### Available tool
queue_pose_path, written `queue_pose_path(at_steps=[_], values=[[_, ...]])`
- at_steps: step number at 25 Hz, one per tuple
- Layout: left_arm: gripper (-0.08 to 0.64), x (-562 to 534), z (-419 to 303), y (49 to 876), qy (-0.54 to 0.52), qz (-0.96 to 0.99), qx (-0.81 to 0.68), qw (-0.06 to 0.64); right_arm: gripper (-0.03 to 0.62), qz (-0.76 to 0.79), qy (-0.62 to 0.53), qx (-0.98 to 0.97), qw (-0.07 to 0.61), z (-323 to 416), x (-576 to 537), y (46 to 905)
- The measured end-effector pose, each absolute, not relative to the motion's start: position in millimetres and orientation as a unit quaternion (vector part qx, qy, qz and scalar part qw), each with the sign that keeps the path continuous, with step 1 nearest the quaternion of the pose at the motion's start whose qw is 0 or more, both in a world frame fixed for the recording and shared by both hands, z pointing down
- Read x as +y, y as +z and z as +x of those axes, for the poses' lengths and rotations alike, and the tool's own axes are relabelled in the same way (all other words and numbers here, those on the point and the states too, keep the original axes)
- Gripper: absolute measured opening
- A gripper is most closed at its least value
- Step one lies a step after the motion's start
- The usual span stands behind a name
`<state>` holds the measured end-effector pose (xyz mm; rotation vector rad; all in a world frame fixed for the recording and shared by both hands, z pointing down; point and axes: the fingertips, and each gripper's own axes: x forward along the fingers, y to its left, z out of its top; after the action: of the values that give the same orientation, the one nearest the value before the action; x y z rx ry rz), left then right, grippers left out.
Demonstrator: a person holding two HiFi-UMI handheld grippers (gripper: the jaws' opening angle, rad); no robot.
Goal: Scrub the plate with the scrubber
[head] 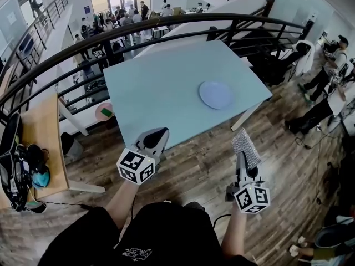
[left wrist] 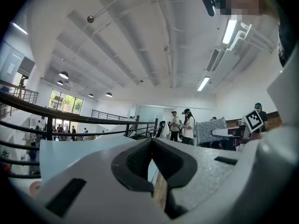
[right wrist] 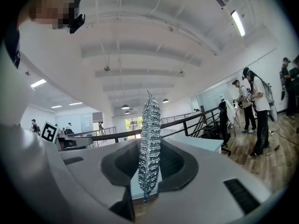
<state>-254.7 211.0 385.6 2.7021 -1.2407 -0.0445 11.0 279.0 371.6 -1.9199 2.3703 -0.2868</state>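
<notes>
Plate (head: pixel 216 95) lies on the table (head: pixel 155 82).
Off its near edge, right gripper (head: pixel 244 160) pinches the scrubber (head: pixel 246 146); left gripper (head: pixel 157 134) has jaws pressed together, empty.

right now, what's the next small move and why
Probably carry the right gripper forward over the table until the scrubber is above the plate. The scrubber is clamped upright in its jaws, but the gripper hangs over the floor, short of the table's near edge, and the plate lies well beyond it, untouched.
</notes>
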Motion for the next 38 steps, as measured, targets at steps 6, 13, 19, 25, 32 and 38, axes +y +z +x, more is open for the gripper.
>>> queue_pose_path(at_steps=[6,13,19,25,32,38], values=[[0.008,207.9,-268.9,392.0,-0.014,0.904,-0.416,0.092,0.084,-0.621,-0.094,0.778,0.034,-7.3,272.1,370.6],[0.008,193.8,-268.9,392.9,-0.02,0.903,-0.418,0.096,0.084,-0.623,-0.095,0.776,0.037,-2.5,260.8,372.3],[0.008,171.0,-255.7,401.3,-0.008,0.901,-0.423,0.094,0.084,-0.617,-0.102,0.779,0.039,7.9,231.1,382.4],[0.008,124.4,-221.8,397.5,-0.004,0.901,-0.425,0.087,0.085,-0.612,-0.104,0.783,0.046,40.6,181.1,384.6],[0.008,60.1,-162.9,399.5,0.005,0.9,-0.425,0.093,0.084,-0.606,-0.118,0.785,0.044,94.0,110.4,391.6],[0.008,10.6,-119.3,399.3,0.013,0.891,-0.442,0.099,0.085,-0.583,-0.131,0.801,0.04,133.1,45.5,395.0]])
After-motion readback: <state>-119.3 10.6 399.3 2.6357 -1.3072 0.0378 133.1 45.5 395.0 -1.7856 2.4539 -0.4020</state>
